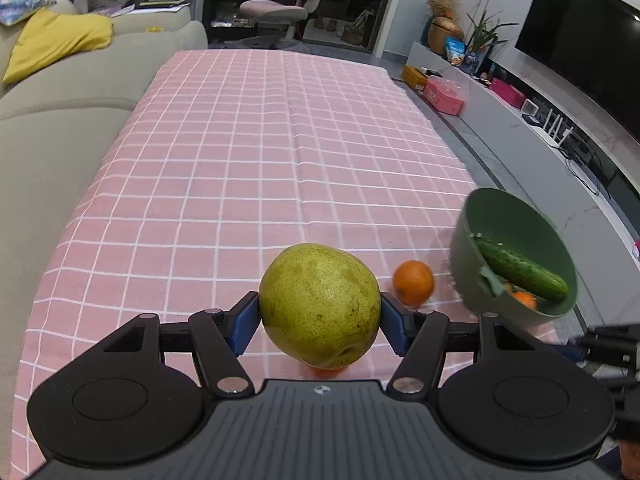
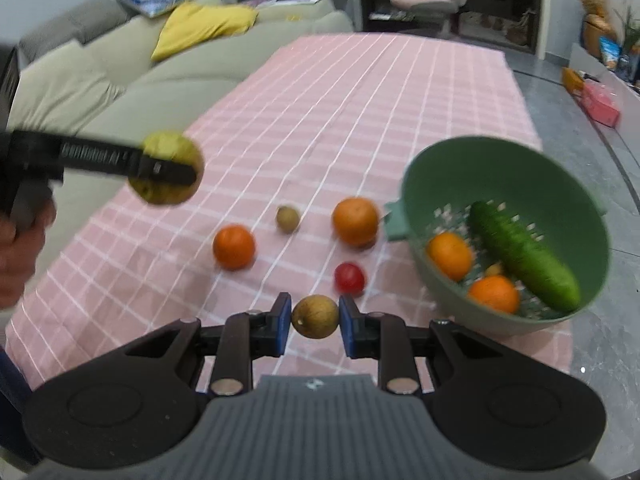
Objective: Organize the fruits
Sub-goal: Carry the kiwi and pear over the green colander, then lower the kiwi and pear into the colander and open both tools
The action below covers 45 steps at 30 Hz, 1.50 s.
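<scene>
While the left gripper (image 1: 320,320) clamps its fingers on the pear (image 1: 319,305) mid-frame, the right gripper (image 2: 315,322) pinches a small brown fruit (image 2: 315,316) (lower centre), green colander (image 2: 576,184) at right.

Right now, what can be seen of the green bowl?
The green bowl is a colander of matte plastic as it looks, with slots in its floor and a tab handle on the rim facing the loose fruit. It sits at the pink cloth's right edge, appearing tilted in both views. Inside lie a cucumber, two oranges and a small yellowish item between them, too hidden to name. Neither gripper touches it.
</scene>
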### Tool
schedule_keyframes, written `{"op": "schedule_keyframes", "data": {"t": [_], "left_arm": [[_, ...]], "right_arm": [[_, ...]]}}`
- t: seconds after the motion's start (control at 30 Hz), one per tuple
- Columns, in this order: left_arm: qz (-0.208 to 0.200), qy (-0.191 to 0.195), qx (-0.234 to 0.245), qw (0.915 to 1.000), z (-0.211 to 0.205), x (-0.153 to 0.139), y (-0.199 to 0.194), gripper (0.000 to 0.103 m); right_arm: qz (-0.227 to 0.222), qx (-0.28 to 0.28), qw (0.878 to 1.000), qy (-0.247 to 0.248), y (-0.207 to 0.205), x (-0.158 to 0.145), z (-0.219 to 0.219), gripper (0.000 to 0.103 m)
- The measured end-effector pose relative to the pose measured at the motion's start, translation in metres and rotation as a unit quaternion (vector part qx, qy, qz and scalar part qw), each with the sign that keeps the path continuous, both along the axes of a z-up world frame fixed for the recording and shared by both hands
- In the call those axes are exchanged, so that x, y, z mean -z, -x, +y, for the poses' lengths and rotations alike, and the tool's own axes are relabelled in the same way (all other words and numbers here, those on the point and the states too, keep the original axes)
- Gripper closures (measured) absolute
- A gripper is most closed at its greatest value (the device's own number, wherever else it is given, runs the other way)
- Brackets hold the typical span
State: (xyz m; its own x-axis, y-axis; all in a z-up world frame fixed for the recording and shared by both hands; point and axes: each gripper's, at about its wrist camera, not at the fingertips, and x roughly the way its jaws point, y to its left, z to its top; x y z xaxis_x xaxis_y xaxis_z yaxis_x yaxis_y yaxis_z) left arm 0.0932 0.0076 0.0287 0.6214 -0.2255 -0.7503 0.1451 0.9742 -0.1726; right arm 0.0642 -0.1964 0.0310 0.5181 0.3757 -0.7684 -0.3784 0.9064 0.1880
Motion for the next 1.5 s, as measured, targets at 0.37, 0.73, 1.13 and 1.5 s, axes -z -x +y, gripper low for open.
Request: {"op": "schedule_keyframes", "data": {"t": [0.37,0.73,1.13,1.5], "left_arm": [[-0.026,-0.02,0.066,0.9973,-0.082,-0.023,-0.018,0.031],[-0.019,-0.056,0.14,0.9884,-0.176,-0.001,-0.046,0.031],[0.003,-0.131,0.187,0.9736,-0.221,0.032,-0.079,0.031],[0.033,-0.183,0.209,0.9601,-0.239,0.062,-0.094,0.03]], "right_arm": [[-0.052,0.086,0.994,-0.032,-0.03,-0.048,-0.08,0.081],[-0.018,0.136,0.99,-0.041,-0.083,-0.036,-0.14,0.081],[0.027,0.141,0.989,-0.047,-0.121,-0.002,-0.147,0.081],[0.073,0.13,0.988,-0.046,-0.154,0.033,-0.141,0.081]]}}
